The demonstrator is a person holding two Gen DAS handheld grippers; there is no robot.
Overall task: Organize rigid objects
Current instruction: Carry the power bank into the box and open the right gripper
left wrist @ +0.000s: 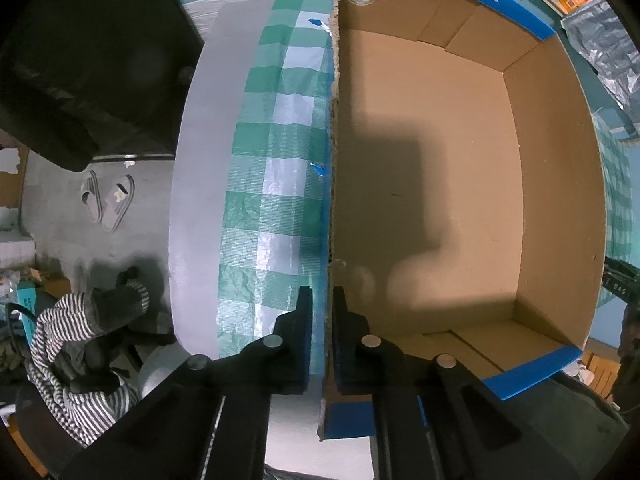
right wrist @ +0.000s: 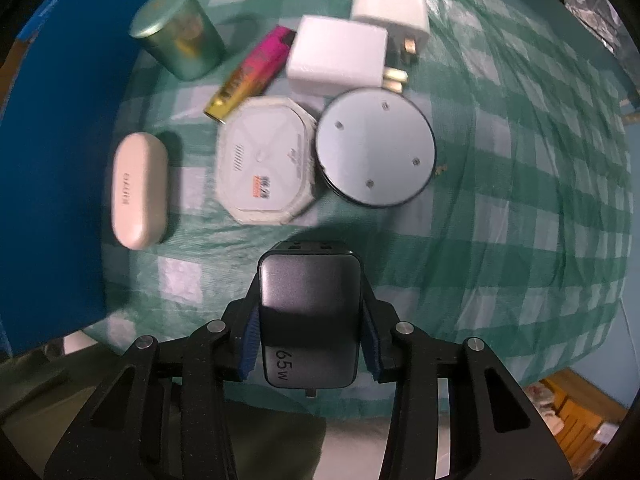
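Green-white checked tablecloth (right wrist: 500, 240), brown box (left wrist: 440, 160) with blue edges, dark grey charger (right wrist: 309, 312), pink-yellow lighter (right wrist: 252, 72)

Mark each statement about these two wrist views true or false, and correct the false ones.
1. The right gripper grips a dark charger marked 65W. True.
2. The cardboard box already holds several items. False: its inside shows only bare cardboard and shadow.
3. The left gripper clamps the box's wall. True.
4. The green tin lies on its side. False: it stands upright.
5. The round disc sits beside the octagonal white case. True.
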